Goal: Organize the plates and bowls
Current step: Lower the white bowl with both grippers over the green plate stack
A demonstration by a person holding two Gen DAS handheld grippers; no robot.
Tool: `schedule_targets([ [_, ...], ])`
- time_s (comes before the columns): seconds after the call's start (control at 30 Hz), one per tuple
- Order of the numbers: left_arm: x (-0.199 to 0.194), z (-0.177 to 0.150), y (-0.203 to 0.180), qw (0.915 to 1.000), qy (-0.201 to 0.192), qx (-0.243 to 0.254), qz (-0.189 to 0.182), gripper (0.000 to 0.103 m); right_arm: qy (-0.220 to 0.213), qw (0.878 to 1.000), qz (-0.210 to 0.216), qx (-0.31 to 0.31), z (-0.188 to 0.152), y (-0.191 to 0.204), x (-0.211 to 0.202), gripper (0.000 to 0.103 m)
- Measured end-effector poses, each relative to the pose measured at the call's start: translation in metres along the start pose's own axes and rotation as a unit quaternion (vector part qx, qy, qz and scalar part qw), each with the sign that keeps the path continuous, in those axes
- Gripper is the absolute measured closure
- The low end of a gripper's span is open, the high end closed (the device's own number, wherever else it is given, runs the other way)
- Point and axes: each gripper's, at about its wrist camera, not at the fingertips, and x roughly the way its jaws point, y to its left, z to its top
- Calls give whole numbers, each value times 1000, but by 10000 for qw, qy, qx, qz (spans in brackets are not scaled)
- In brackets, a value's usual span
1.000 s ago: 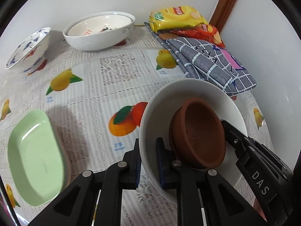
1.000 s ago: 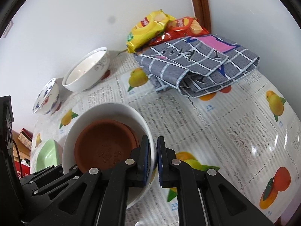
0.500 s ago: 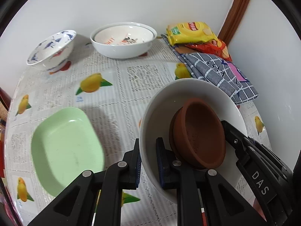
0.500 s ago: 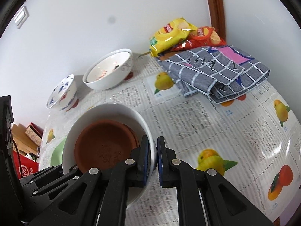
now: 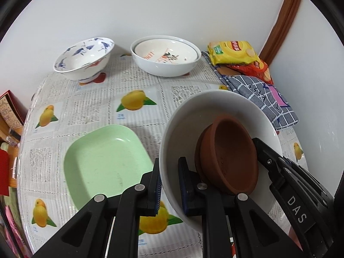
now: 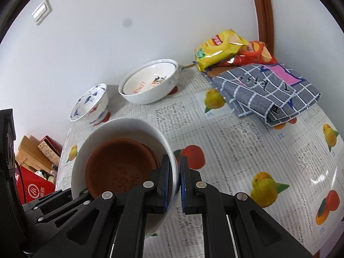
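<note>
Left tool (image 5: 169, 185), right tool (image 6: 175, 182) clamp opposite rims: white bowl (image 5: 191, 116) (glossy), brown dish (image 5: 232, 154) inside.

White bowl (image 5: 217, 111), plain and glossy, is tilted and raised off the tabletop (image 5: 90, 111), its rim pinched between my fingers (image 5: 185, 185) on both sides. Brown clay bowl (image 5: 232, 157) sits nested inside it. Pale green squarish plate (image 5: 101, 161) lies flat below. Blue-patterned footed bowl (image 5: 83, 58) stands upright by the wall, beside a white bowl stack (image 5: 165, 58) with a printed inner bowl.
</note>
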Motion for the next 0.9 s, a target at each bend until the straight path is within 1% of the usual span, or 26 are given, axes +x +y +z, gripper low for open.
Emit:
schedule_targets([
  [0.63, -23, 9, 56, 9989, -183, -346, 257, 88, 31, 9988, 351, -355, 6, 63, 6, 94],
  [0.9, -30, 13, 73, 9978, -248, -481, 374, 88, 47, 9976, 513, -464, 9, 80, 10, 94],
])
